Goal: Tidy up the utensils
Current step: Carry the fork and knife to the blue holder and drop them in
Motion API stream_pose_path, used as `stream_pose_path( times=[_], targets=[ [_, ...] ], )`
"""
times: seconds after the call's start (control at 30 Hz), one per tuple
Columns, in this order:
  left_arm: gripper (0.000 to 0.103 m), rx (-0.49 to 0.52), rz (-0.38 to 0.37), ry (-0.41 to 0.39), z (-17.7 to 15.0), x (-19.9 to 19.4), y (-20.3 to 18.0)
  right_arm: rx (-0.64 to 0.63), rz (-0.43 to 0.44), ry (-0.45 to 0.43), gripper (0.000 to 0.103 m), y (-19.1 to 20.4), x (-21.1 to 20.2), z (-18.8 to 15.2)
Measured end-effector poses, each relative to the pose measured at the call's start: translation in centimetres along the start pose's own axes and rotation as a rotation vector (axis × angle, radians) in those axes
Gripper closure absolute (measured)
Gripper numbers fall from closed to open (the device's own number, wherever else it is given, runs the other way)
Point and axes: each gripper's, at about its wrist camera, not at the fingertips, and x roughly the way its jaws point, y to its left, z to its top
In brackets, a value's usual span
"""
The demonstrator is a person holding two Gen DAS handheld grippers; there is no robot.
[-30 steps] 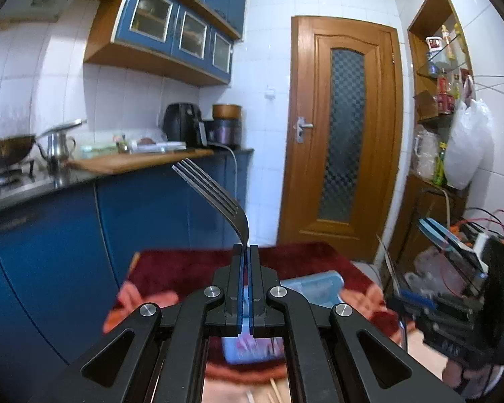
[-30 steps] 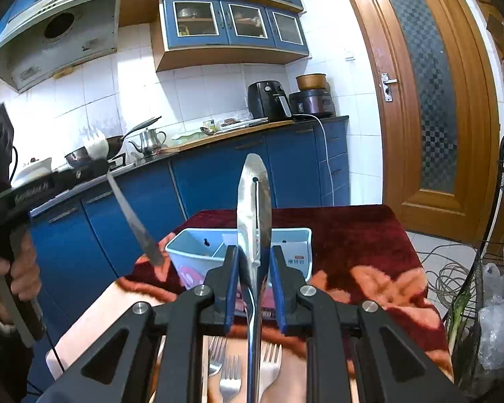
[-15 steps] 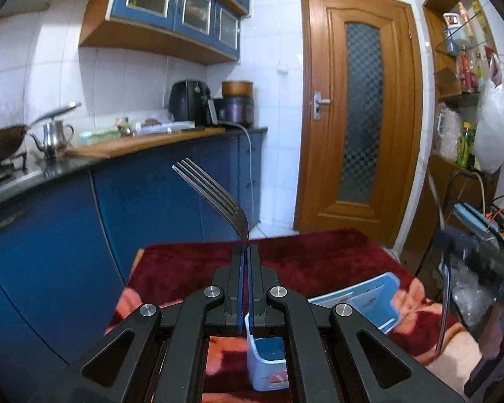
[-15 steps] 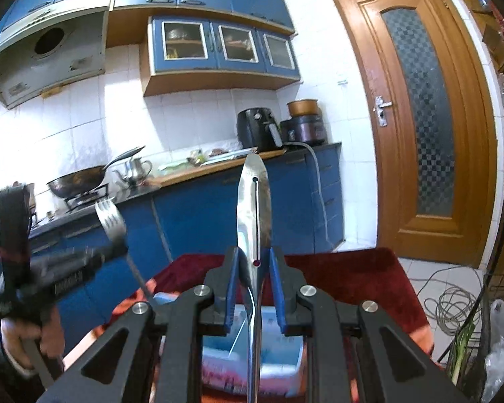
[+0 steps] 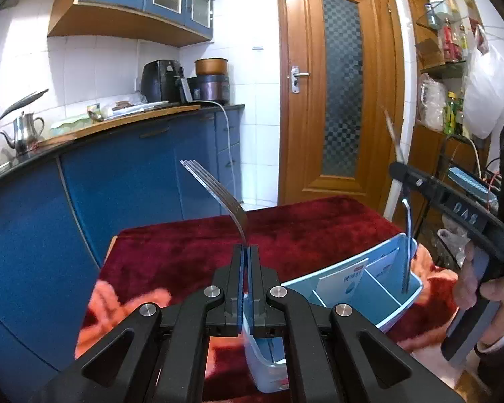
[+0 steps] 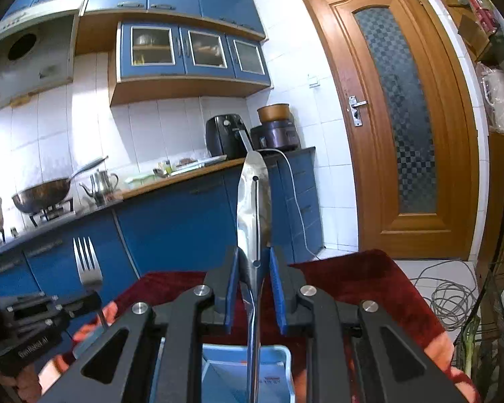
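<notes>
My left gripper (image 5: 246, 248) is shut on the neck of a steel fork (image 5: 215, 191), tines pointing up and to the left. Just below and to its right stands a light blue divided utensil box (image 5: 369, 288) on the red cloth table (image 5: 184, 252). My right gripper (image 6: 254, 262) is shut on a slotted flat metal utensil (image 6: 255, 201), blade upward. Its handle hangs down into the utensil box (image 6: 279, 366). In the left wrist view that handle (image 5: 407, 252) dips into the box's right compartment. The fork (image 6: 85, 265) and left gripper (image 6: 33, 309) show at the lower left of the right wrist view.
Blue kitchen cabinets (image 5: 134, 184) with a worktop run behind the table, carrying a kettle (image 6: 99, 183), wok (image 6: 42, 196) and air fryer (image 6: 223, 137). A wooden door (image 5: 341, 100) is beyond. Shelves and bags stand at right; cables (image 6: 450, 299) lie on the floor.
Both grippers moved in over the blue box and dropped lower. The slotted utensil's handle went down into the box. The fork stayed clamped, with the box coming close under it.
</notes>
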Motion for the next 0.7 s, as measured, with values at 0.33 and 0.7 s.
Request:
stream_pose_path(
  times=[0.33,0.7],
  targets=[
    [0.101,-0.009,0.010,0.039,-0.9,0.5,-0.6,-0.077,-0.003,0.074,0.081,0.6,0.1,-1.6],
    [0.068,-0.028,0.029,0.062,-1.2,-1.4,-0.9,-0.066,0.022,0.111,0.066,1.0,-1.2,-0.5]
  ],
)
